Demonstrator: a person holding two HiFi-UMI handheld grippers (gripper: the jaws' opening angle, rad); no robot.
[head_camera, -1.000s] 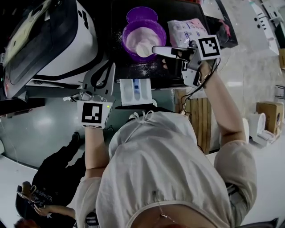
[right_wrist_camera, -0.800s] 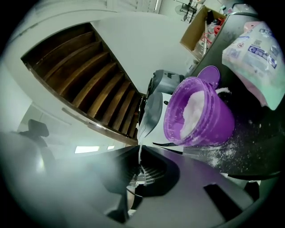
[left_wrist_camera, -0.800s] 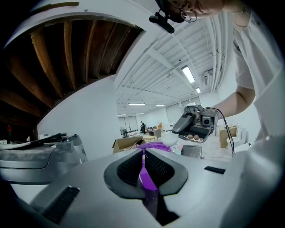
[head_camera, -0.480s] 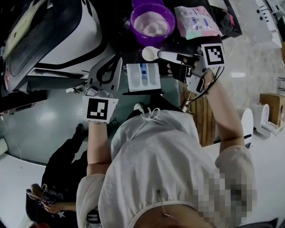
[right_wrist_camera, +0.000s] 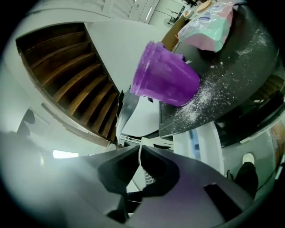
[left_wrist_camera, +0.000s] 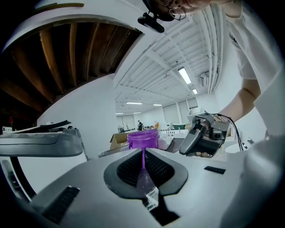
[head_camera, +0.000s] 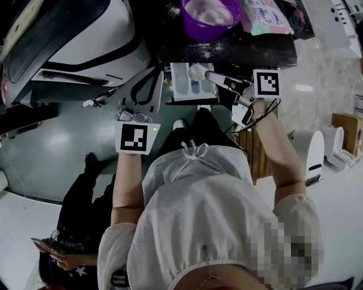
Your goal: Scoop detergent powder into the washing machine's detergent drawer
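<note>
A purple bowl (head_camera: 210, 14) of white powder stands on the dark counter (head_camera: 249, 48), beside a detergent bag (head_camera: 266, 14). Below it the white detergent drawer (head_camera: 182, 85) is pulled out of the washing machine (head_camera: 74, 39). My right gripper (head_camera: 224, 84) is shut on the handle of a white scoop (head_camera: 197, 72), whose powder-filled bowl hangs over the drawer's right half. In the right gripper view the handle shows as a thin white strip (right_wrist_camera: 140, 153) between the jaws, with the bowl (right_wrist_camera: 167, 80) and drawer (right_wrist_camera: 200, 142) beyond. My left gripper (head_camera: 148, 85) is shut and empty, just left of the drawer.
Spilled powder dusts the counter (right_wrist_camera: 222, 84) around the bowl. A wooden crate (head_camera: 249, 147) and a white appliance (head_camera: 312, 153) stand at the right on the floor. A person in dark clothes (head_camera: 74, 226) stands at lower left. The left gripper view shows my right gripper (left_wrist_camera: 202, 138).
The right gripper carried the loaded scoop from the purple bowl down to above the drawer. The left gripper stayed beside the drawer.
</note>
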